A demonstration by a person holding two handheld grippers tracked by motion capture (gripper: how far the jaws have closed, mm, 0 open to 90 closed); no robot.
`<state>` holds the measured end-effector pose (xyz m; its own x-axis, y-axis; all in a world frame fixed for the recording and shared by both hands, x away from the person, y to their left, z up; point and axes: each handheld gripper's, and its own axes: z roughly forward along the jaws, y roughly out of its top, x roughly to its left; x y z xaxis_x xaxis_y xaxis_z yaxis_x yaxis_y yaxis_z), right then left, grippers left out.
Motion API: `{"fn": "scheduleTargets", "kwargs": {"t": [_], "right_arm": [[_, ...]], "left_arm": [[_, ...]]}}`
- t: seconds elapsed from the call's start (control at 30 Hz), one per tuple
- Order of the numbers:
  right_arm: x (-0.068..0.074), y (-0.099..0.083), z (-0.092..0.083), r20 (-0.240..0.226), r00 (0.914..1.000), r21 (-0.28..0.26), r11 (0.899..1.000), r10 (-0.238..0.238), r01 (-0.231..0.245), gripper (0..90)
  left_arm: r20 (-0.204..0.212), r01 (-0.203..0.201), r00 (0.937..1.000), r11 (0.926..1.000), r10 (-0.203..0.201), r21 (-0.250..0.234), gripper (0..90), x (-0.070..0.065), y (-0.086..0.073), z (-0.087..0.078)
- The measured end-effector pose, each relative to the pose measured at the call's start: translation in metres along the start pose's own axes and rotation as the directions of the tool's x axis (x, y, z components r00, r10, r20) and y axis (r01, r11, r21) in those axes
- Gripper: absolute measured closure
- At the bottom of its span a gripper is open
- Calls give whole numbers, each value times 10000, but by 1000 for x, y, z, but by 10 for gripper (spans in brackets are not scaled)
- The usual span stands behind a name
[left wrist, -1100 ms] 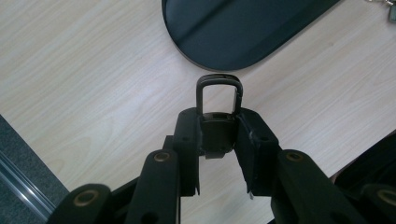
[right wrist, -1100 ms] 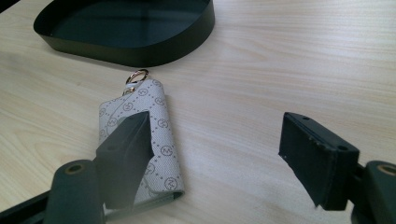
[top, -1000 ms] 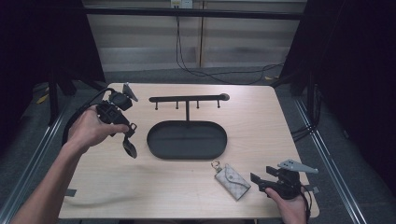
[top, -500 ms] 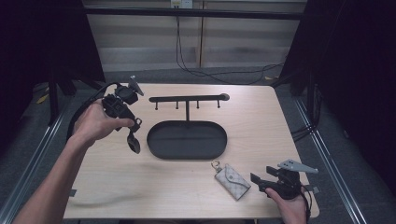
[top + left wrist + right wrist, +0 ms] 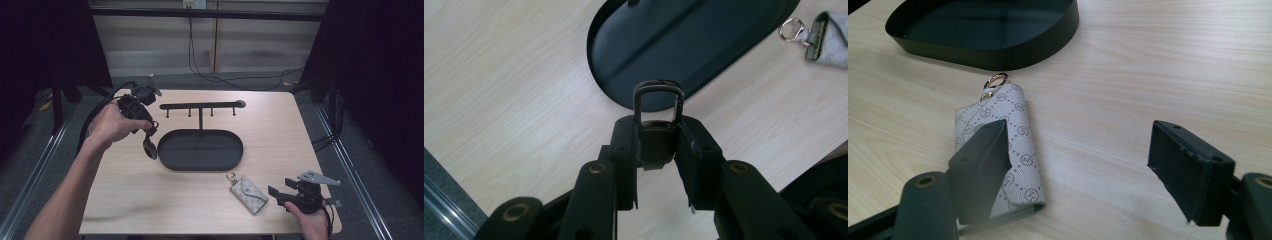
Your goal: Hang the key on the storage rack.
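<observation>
Left gripper [image 5: 149, 146] clamped on black key fob [image 5: 657, 134], held above bench [image 5: 150, 200] at tray's [image 5: 200, 165] nine o'clock rim. Right gripper [image 5: 1083, 165] fingers apart, key pouch [image 5: 998, 150] just beside.

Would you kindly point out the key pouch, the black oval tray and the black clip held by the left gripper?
key pouch [image 5: 998, 130], right gripper view, patterned flap.
black oval tray [image 5: 200, 166], high view, near rim.
black clip [image 5: 658, 142], left gripper view, body.

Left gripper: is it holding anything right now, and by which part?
Yes. The left gripper is shut on a black key fob, gripping its body; the metal loop sticks out past the jaws.
</observation>
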<state>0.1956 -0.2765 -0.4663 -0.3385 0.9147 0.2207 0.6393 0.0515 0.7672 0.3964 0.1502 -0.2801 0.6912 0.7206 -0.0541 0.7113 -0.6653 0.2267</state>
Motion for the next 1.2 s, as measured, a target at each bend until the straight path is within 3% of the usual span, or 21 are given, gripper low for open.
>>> {"fn": "scheduleTargets", "kwargs": {"t": [0.5,0.83,1.0,1.07,1.2], "right_arm": [[-1,0,0,-29,10000,11,10000,49,-49,247],[-1,0,0,-60,10000,23,10000,57,-57,247],[-1,0,0,-64,10000,59,10000,32,-32,247],[-1,0,0,-82,10000,61,10000,31,-31,246],[-1,0,0,-122,9999,55,10000,26,-25,246]], "left_arm": [[4,31,10000,9994,-31,331,708,3,27,11],[-187,361,9992,9979,-351,538,708,10,40,20],[-92,434,9990,9970,-429,639,708,11,46,26],[-265,489,9985,9965,-472,673,708,11,49,27],[-96,540,9985,9965,-535,631,708,10,53,31]]}}
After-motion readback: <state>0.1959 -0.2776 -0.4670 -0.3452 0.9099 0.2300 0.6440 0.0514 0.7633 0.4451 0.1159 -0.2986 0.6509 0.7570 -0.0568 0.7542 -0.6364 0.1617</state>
